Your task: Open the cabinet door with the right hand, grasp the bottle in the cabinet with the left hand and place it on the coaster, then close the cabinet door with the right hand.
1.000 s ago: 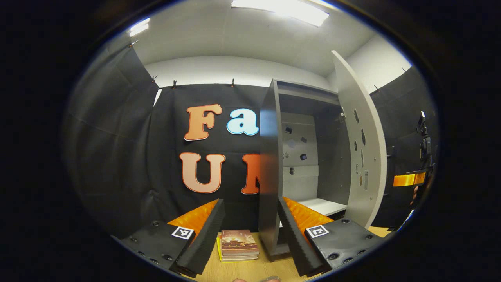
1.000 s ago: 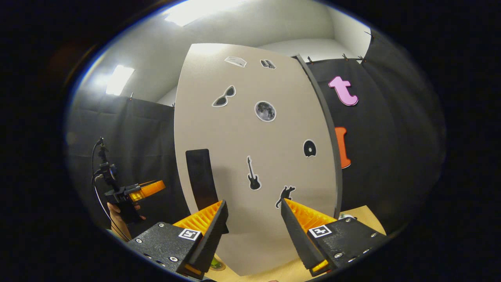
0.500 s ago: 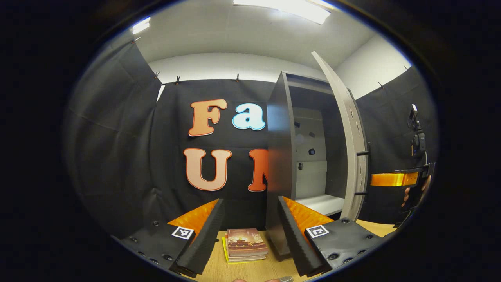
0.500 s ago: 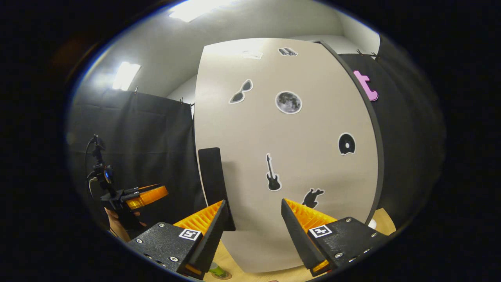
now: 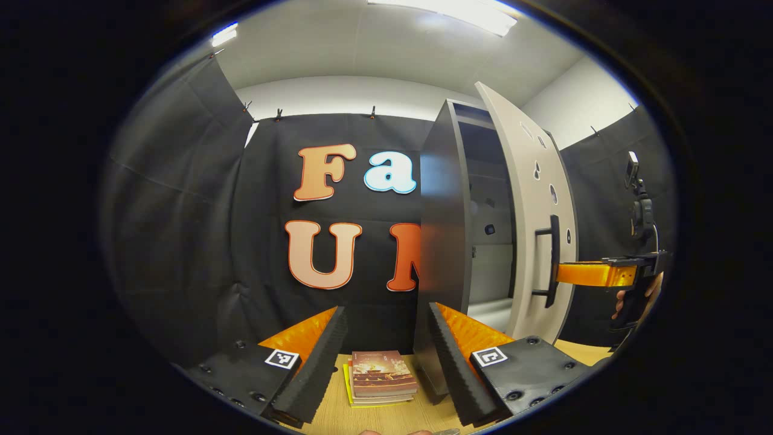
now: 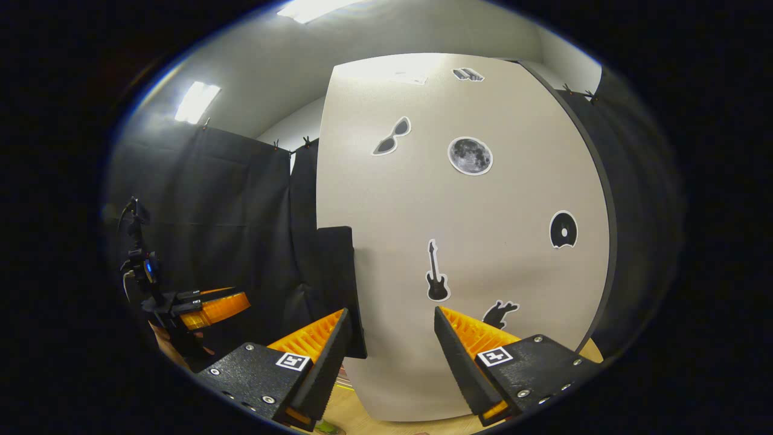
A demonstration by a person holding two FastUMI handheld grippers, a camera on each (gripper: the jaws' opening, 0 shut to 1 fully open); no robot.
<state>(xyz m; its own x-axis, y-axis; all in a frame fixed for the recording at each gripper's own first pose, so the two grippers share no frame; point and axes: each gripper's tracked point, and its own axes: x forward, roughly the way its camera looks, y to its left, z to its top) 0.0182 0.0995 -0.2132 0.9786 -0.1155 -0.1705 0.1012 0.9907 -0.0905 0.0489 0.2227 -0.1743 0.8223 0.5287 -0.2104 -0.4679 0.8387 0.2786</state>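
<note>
Both tongs spread and empty, right tongs (image 6: pixel 389 338) just before the nearly closed cabinet door (image 6: pixel 465 241).

Black cloth (image 5: pixel 181 211) hangs clipped along the booth's walls, under a white wall strip (image 5: pixel 338 93) and a pale ceiling (image 5: pixel 362 42) with bright light panels (image 5: pixel 447 11). Below lies a light wooden surface (image 5: pixel 386 417) with a small stack of books (image 5: pixel 381 377)

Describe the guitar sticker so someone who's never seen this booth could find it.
Find the pale cabinet door. The guitar sticker sits low on its front, right of the dark handle. It is the only tall, thin shape among the stickers.
</note>
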